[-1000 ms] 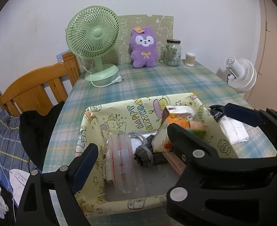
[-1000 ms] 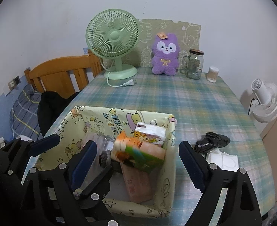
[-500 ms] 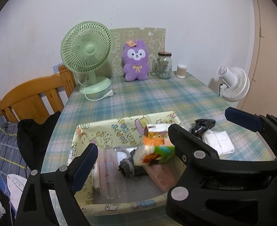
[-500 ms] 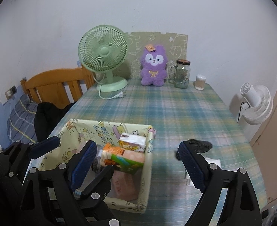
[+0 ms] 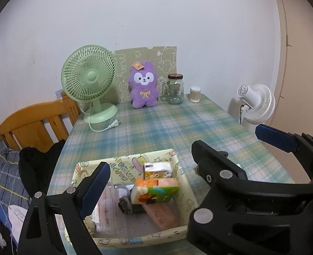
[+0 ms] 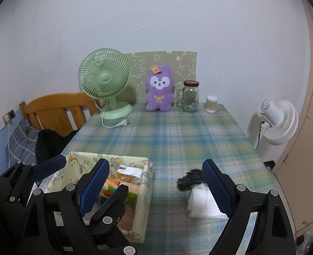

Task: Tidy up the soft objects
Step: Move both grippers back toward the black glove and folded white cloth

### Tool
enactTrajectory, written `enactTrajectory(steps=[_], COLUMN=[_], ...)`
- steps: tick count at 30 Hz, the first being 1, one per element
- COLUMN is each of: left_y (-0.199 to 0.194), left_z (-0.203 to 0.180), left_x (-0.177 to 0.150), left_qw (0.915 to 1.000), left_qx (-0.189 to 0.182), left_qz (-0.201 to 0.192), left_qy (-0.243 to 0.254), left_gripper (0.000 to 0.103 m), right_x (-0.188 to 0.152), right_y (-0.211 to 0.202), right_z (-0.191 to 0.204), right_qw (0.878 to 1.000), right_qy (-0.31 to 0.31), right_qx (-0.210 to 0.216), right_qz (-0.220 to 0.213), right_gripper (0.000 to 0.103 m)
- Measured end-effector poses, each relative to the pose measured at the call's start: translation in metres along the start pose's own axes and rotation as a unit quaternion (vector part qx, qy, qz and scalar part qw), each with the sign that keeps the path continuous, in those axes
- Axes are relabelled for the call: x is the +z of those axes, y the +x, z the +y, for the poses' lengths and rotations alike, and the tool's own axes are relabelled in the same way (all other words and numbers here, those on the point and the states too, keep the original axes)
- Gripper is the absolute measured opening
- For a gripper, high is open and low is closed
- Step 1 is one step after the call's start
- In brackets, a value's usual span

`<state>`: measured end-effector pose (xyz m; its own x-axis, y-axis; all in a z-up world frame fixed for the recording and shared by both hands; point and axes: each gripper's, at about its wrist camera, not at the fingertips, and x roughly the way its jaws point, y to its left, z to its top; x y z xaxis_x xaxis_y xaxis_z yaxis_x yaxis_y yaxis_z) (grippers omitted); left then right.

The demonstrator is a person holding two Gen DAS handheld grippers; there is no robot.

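Pulled back and higher than a second ago: fabric bin (image 5: pixel 184 182) smaller and lower in both views, more plaid desk (image 6: pixel 177 131) showing. Left tongs (image 5: pixel 150 161) spread wide, empty, over the bin; right tongs (image 6: pixel 156 182) likewise apart, holding nothing. Printed lettering on bin wall, possibly "HAPPY", too blurred to confirm. Orange-green tissue pack (image 5: pixel 156 189) lying across the bin, long axis left-right. Black cloth (image 6: pixel 189 181) and white folded cloth (image 6: pixel 203 204) touching on desk, right of bin.

open tablecloth (image 6: pixel 177 136) midway, fan (image 6: pixel 105 80) behind
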<state>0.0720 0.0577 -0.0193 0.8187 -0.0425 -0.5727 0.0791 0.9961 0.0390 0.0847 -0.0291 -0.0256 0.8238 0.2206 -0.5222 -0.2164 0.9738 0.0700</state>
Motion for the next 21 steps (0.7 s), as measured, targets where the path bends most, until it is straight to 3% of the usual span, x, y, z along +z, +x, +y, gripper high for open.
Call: enactTrajectory(steps=[21], left_y=[-0.011], left_z=[-0.062], left_x=[0.017], left_qw=[0.9993], left_qx=[-0.016], left_qz=[-0.032], left_qy=[0.003], left_gripper=[0.097], right_x=[0.007], right_y=[-0.029], right_z=[-0.059], right_qw=[0.999], right_qy=[0.022], right_qx=[-0.024], right_qz=[-0.028], right_gripper=[0.094])
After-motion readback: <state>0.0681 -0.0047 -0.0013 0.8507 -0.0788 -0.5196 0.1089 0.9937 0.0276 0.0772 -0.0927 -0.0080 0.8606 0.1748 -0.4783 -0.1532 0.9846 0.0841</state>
